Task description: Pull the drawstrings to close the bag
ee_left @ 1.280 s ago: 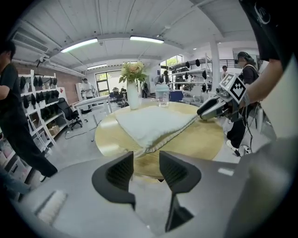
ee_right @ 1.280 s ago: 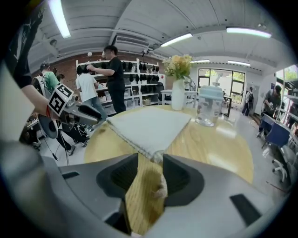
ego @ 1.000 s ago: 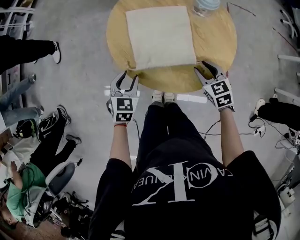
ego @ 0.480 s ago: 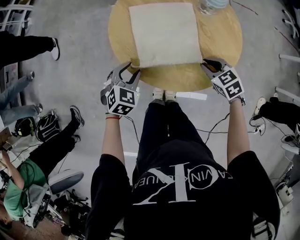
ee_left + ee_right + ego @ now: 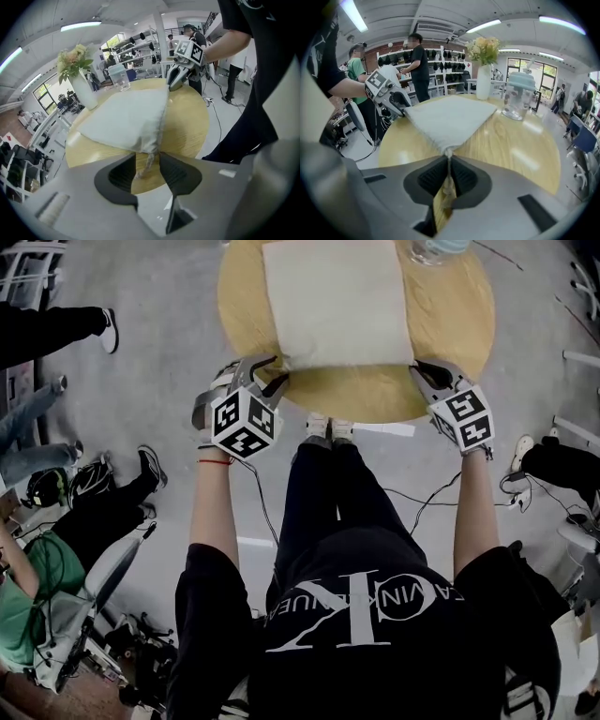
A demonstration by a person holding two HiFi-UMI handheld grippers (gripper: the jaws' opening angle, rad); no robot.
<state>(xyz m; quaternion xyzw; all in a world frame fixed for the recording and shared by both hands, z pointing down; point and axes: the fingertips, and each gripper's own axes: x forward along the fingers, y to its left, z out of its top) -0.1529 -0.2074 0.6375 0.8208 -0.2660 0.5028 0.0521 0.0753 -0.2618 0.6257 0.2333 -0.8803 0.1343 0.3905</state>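
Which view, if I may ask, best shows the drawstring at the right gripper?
The right gripper view: the drawstring runs from the bag corner between the jaws of the right gripper, just closed on it. Head view: hidden under that gripper. Left gripper view: too small.

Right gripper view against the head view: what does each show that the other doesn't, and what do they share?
Only the right gripper view: how the right gripper grips. Its jaws have just been closing and now pinch the drawstring. It also shows a vase of flowers. Only the head view: that gripper's marker cube, the person's shoes, and people seated at the left. Both: the cream bag, the round wooden table, and the left gripper at the bag's other near corner.
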